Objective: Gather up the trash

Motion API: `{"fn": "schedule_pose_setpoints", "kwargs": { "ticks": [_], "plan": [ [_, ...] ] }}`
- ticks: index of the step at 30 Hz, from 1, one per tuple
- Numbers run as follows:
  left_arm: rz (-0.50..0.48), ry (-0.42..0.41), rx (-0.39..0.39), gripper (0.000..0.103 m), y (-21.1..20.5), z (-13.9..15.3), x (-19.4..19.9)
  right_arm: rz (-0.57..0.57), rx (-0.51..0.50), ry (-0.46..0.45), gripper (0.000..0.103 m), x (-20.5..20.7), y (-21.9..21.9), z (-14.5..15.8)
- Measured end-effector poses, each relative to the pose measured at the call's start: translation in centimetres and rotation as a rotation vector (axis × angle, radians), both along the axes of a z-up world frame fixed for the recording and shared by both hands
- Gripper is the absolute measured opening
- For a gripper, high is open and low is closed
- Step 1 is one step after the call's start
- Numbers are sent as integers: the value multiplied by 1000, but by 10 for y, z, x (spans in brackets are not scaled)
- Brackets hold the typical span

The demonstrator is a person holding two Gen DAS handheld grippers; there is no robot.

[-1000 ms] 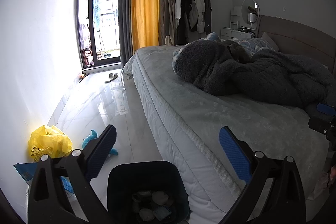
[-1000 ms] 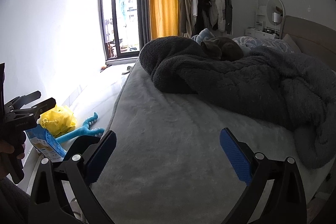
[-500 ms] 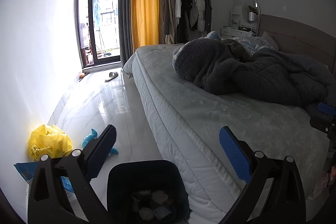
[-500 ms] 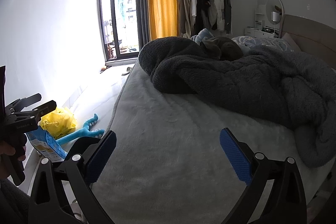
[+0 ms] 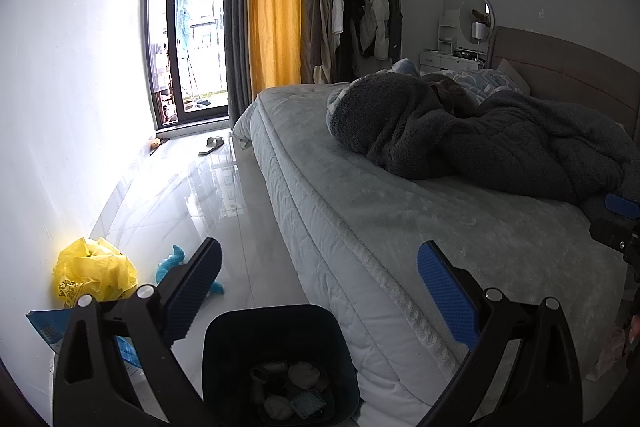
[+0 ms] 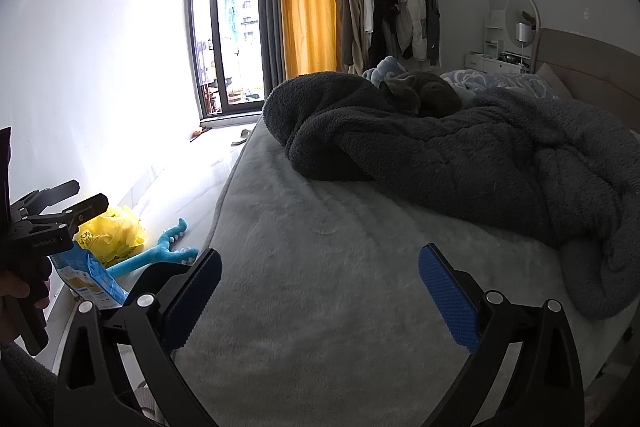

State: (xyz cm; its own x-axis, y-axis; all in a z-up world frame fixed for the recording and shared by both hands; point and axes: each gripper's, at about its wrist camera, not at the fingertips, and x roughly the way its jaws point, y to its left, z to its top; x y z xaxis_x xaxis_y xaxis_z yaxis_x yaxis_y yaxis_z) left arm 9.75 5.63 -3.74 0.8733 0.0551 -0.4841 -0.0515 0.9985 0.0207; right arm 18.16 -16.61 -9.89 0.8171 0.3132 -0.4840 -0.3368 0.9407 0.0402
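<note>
A dark bin (image 5: 280, 323) stands on the floor at the bed's corner, with crumpled paper scraps (image 5: 304, 375) inside. My left gripper (image 5: 318, 291) hovers open above it, nothing between its blue pads. A crumpled yellow plastic bag (image 5: 94, 273) and a blue-and-white package (image 5: 48, 327) lie by the left wall; both show in the right wrist view too, the bag (image 6: 114, 233) and the package (image 6: 90, 281). My right gripper (image 6: 320, 293) is open over the bed's grey cover, empty. The left gripper (image 6: 60, 203) appears at the left edge of that view, held by a hand.
A bed (image 5: 360, 211) with a heaped dark blanket (image 6: 460, 155) fills the right. A blue plush toy (image 6: 160, 255) lies on the glossy white floor (image 5: 192, 195). A slipper (image 5: 212, 145) sits near the balcony door. Coats hang on a rack (image 5: 356, 19) at the back.
Both views shift very slightly; the right wrist view has drifted a little to the left. Both grippers stay open and empty.
</note>
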Motion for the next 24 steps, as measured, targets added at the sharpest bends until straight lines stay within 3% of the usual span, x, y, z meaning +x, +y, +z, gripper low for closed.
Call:
{"fn": "schedule_pose_setpoints", "kwargs": {
  "ticks": [24],
  "plan": [
    [-1, 1, -1, 100, 0, 0, 0, -1, 2, -1, 100, 0, 0, 0]
  ]
}}
